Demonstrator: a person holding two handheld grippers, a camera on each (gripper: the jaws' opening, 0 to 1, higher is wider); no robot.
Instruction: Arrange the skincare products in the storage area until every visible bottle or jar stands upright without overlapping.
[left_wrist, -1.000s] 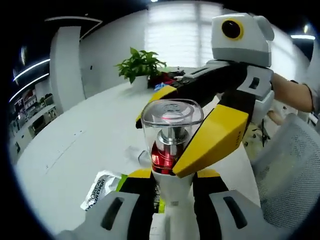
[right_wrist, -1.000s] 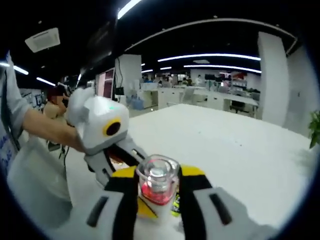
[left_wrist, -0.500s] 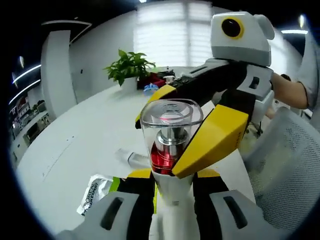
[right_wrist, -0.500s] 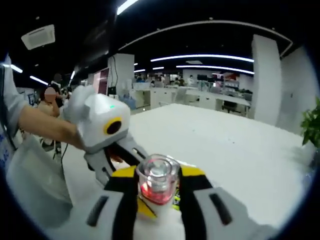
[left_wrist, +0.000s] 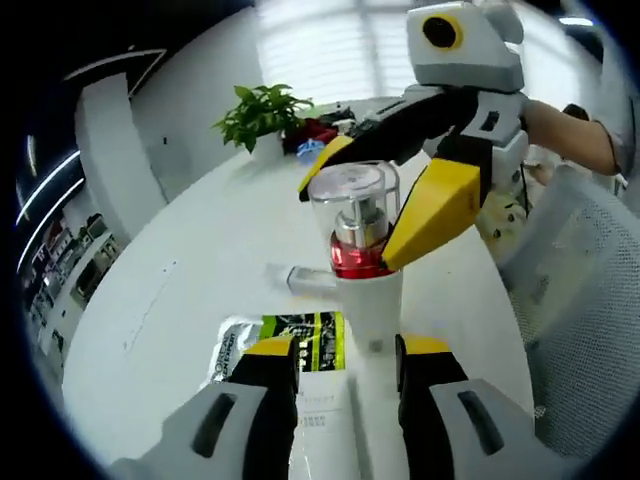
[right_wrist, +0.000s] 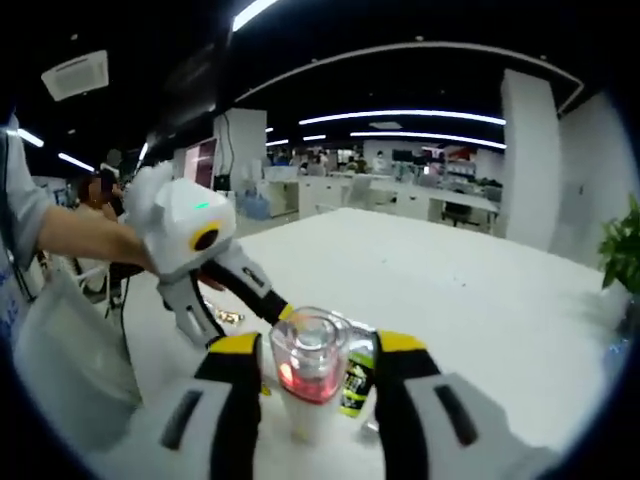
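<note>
A white pump bottle (left_wrist: 370, 300) with a clear cap over a red insert stands upright on the white table (left_wrist: 200, 260). In the left gripper view my left gripper (left_wrist: 345, 350) is open around its lower body, and a gap shows on the left side. My right gripper (left_wrist: 350, 225) comes in from the upper right, its yellow jaws either side of the cap. In the right gripper view the cap (right_wrist: 308, 350) sits between the jaws of my right gripper (right_wrist: 318, 345), which is open with a gap on the right. The left gripper (right_wrist: 250, 325) reaches in from the left.
A green and white sachet (left_wrist: 300, 330) lies flat beside the bottle, also seen as a sachet (right_wrist: 357, 378) past the cap. A small white tube (left_wrist: 300, 278) lies behind it. A potted plant (left_wrist: 258, 115) stands at the far table end. A mesh chair (left_wrist: 580, 300) is at the right.
Both pairs of jaws have spread wider around the bottle. The left gripper has drawn back, so the bottle looks smaller and more of the sachet shows.
</note>
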